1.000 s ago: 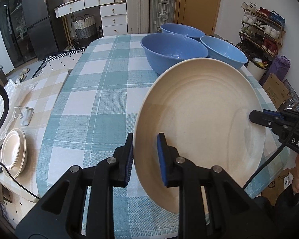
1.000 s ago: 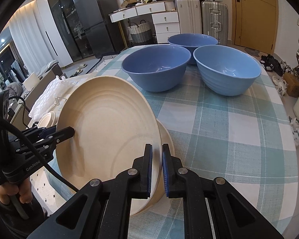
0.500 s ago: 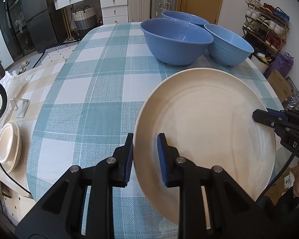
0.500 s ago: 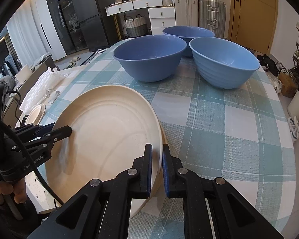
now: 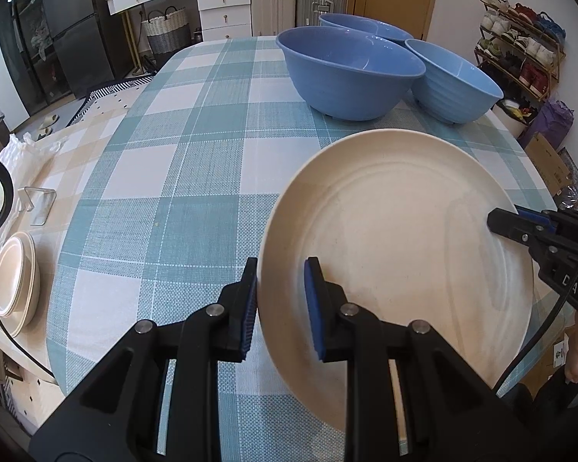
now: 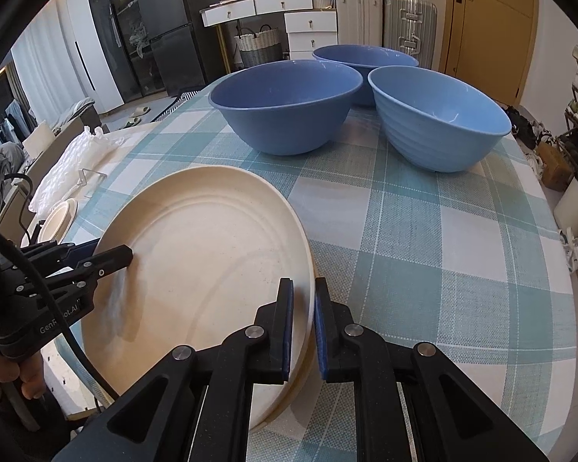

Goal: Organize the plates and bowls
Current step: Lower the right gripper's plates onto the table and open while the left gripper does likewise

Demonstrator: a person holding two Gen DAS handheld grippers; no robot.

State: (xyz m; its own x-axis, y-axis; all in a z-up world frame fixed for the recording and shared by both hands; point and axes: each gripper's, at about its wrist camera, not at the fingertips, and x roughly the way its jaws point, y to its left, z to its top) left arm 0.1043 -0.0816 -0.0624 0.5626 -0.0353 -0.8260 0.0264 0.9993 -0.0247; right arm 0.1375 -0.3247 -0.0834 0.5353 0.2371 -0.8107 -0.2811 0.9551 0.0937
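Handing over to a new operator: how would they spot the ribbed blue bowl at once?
Start at the teal-and-white checked tablecloth and look to its far end, where three blue bowls cluster. The ribbed blue bowl is the right-hand one of the front pair; its outer wall has horizontal ridges, while the smooth blue bowl beside it has none.
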